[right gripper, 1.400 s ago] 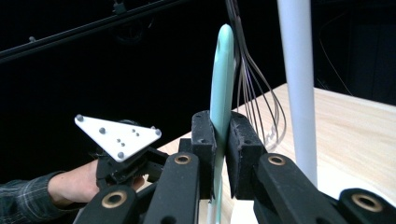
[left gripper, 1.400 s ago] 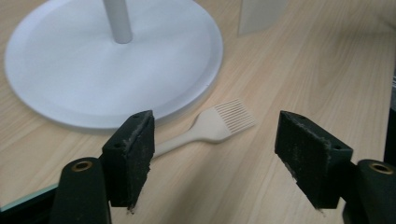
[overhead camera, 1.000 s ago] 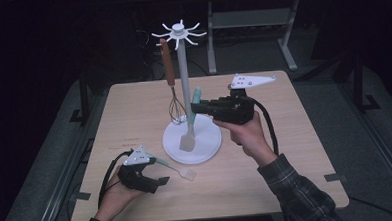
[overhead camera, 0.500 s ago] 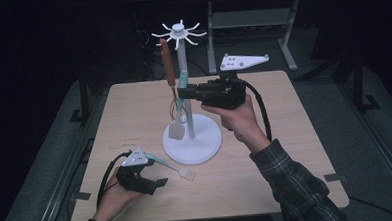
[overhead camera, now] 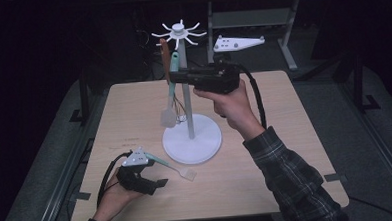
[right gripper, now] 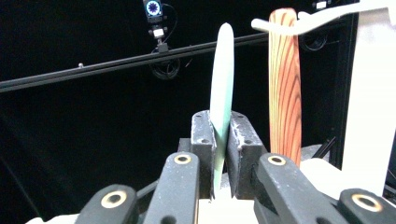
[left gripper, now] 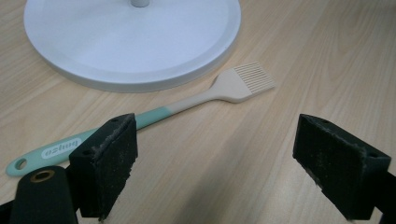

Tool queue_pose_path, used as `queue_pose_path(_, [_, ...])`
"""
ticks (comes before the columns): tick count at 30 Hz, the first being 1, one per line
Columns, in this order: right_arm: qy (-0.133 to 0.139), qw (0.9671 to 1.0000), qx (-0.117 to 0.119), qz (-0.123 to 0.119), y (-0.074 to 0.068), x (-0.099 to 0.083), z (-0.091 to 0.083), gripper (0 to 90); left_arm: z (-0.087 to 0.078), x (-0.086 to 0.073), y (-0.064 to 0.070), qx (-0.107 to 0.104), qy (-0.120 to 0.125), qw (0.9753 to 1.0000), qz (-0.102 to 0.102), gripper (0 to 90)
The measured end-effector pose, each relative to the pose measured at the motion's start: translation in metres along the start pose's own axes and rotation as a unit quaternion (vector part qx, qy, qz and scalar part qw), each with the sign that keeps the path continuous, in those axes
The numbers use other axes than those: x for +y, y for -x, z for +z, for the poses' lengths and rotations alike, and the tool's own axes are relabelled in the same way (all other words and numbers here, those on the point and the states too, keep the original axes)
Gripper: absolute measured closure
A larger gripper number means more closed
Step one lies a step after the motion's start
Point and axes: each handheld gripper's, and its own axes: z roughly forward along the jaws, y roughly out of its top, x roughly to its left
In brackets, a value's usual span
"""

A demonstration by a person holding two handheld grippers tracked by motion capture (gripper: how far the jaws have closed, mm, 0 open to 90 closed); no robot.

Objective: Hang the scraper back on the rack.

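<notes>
I am working over a pale wooden worktop with rounded corners, set in a dark room with grey flooring around it and a metal frame behind. Near its middle stands a white utensil stand with a round base, a thin pole and a crown of hooked spokes. A whisk with a reddish-brown striped wooden handle hangs from one spoke, just beside the pole.

My right gripper is raised above the worktop, level with the upper pole, on the side toward the far edge. Its jaws are clamped tight on the mint-green handle of a silicone spatula with a cream blade — the handle rises between the pads in the right gripper view, and the blade hangs below, over the stand's base on its left side. The handle's tip sits close beside the wooden whisk handle, below the spokes.

My left gripper rests near the near-left corner, jaws spread wide and gripping nothing. Just ahead of them lies a basting brush with a mint-green handle and cream bristles, flat on the worktop — its bristle end near the rim of the stand's base, its handle end passing just behind the left pad.
</notes>
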Motion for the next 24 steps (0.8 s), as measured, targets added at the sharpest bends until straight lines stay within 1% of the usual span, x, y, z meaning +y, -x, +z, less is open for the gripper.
queue_pose_path(2, [0.002, 1.0, 0.001, -0.001, 0.0, 0.003, 0.001, 83.0, 0.0, 0.0, 0.0, 0.0, -0.001, 1.0, -0.005, 13.4])
queue_pose_path(4, [0.006, 1.0, 0.0, -0.003, 0.001, 0.005, 0.001, 83.0, -0.001, 0.0, 0.0, 0.001, -0.004, 1.0, -0.001, 13.5])
queue_pose_path(6, [0.007, 1.0, 0.001, 0.001, 0.002, 0.006, 0.001, 83.0, -0.001, 0.0, 0.0, 0.002, -0.004, 1.0, -0.003, 13.5])
queue_pose_path(8, [0.007, 1.0, 0.001, 0.0, 0.003, 0.007, 0.001, 83.0, -0.001, 0.0, 0.0, 0.003, -0.002, 1.0, -0.005, 13.4])
queue_pose_path(10, [0.008, 1.0, 0.001, 0.003, 0.005, 0.007, 0.001, 83.0, -0.001, 0.0, 0.0, 0.004, 0.002, 1.0, -0.007, 13.4])
queue_pose_path(13, [0.009, 0.9999, 0.003, 0.009, 0.007, 0.007, 0.0, 82.9, -0.001, 0.0, 0.0, 0.004, 0.001, 1.0, -0.006, 13.4])
queue_pose_path(16, [0.007, 0.9999, 0.004, 0.01, 0.01, 0.007, 0.001, 82.9, 0.0, 0.0, 0.0, 0.003, 0.0, 1.0, 0.0, 13.4])
queue_pose_path(17, [0.007, 0.9999, 0.004, 0.012, 0.011, 0.006, 0.002, 82.9, 0.0, 0.0, 0.0, 0.003, 0.003, 1.0, -0.003, 13.4])
queue_pose_path(18, [0.007, 0.9999, 0.004, 0.012, 0.012, 0.006, 0.002, 82.9, 0.0, 0.0, 0.0, 0.003, 0.001, 1.0, 0.0, 13.4])
queue_pose_path(21, [0.007, 0.9998, 0.003, 0.019, 0.016, 0.005, 0.003, 82.9, 0.0, 0.0, 0.0, 0.003, -0.001, 1.0, -0.008, 13.5])
queue_pose_path(23, [0.008, 0.9998, 0.002, 0.02, 0.019, 0.005, 0.003, 82.9, 0.001, -0.001, 0.0, 0.003, -0.003, 1.0, -0.007, 13.8])
queue_pose_path(24, [0.006, 0.9997, 0.001, 0.022, 0.02, 0.005, 0.003, 82.8, 0.0, 0.0, -0.001, 0.003, -0.006, 1.0, -0.003, 13.8])
